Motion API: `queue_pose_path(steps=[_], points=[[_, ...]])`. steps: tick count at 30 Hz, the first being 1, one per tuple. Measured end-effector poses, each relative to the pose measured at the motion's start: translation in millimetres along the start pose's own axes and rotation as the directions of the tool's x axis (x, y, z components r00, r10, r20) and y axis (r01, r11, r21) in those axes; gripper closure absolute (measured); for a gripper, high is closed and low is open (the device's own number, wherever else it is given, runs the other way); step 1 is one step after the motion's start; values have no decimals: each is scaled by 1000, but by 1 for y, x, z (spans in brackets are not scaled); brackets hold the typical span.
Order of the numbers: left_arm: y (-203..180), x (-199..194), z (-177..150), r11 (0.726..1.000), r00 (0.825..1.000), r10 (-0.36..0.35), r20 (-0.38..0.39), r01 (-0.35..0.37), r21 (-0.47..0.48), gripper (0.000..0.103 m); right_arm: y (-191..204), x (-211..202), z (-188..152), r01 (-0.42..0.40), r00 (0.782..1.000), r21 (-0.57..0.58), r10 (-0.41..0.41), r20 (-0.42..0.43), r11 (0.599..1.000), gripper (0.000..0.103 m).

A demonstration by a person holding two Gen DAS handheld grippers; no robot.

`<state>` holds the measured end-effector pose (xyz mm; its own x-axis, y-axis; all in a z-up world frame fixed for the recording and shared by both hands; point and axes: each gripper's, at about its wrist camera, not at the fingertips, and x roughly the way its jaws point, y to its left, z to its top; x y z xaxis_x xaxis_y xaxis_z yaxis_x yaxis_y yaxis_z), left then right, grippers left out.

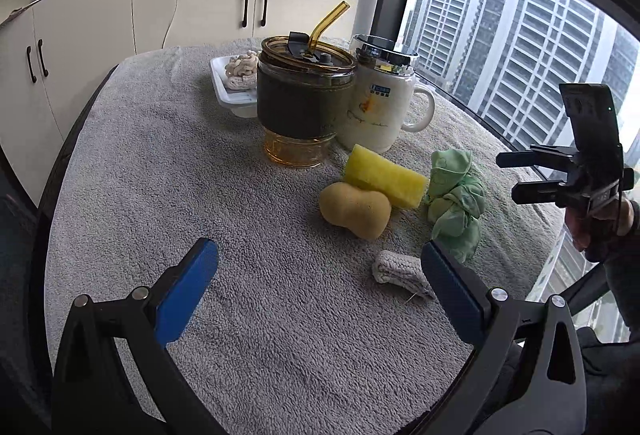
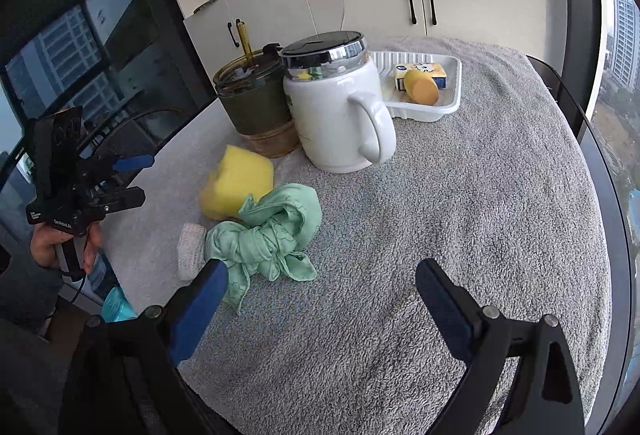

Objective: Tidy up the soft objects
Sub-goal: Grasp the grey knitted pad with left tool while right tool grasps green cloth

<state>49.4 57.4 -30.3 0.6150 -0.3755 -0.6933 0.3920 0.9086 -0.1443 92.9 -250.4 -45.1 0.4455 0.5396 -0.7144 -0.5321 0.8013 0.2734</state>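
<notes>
While both pairs of tongs hang over the grey towel-covered table point(image 1: 160, 175), neither has anything in its grip. The left gripper point(image 1: 320, 271) has its blue pads spread wide above bare towel, and the right gripper point(image 2: 320, 285) stands just as wide, its left pad just in front of the knotted green cloth point(image 2: 272, 231).

Just beyond the left tongs lies a small grey knitted piece point(image 1: 394, 267), partly behind the right-hand pad. Past it sit a tan peanut-shaped sponge point(image 1: 354, 209) touching a yellow block sponge point(image 1: 384, 175), with the green cloth close beside them.

Further back stand an amber glass tumbler point(image 1: 304, 95) with a dark sleeve and straw, and next to it a white lidded mug point(image 1: 380, 107). Behind those are two white trays: one point(image 1: 228, 91) holding a cream knitted bundle point(image 1: 242, 69), the other point(image 2: 448, 103) holding a yellow packet and an orange-yellow rounded piece point(image 2: 422, 86).

White cupboards point(image 1: 200, 3) line the wall, and a big window shows tower blocks point(image 1: 520, 47).
</notes>
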Motion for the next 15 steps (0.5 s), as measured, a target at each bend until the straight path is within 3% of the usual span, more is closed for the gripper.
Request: queue_pose_path(steps=[8, 15], points=[[-34, -8, -23, 999, 1000, -28, 2, 28, 22, 0, 24, 1, -14, -35, 999, 23, 35, 21, 999, 6], [-52, -1, -33, 998, 998, -63, 12, 63, -4, 0, 33, 8, -7, -19, 999, 43, 17, 52, 999, 4]])
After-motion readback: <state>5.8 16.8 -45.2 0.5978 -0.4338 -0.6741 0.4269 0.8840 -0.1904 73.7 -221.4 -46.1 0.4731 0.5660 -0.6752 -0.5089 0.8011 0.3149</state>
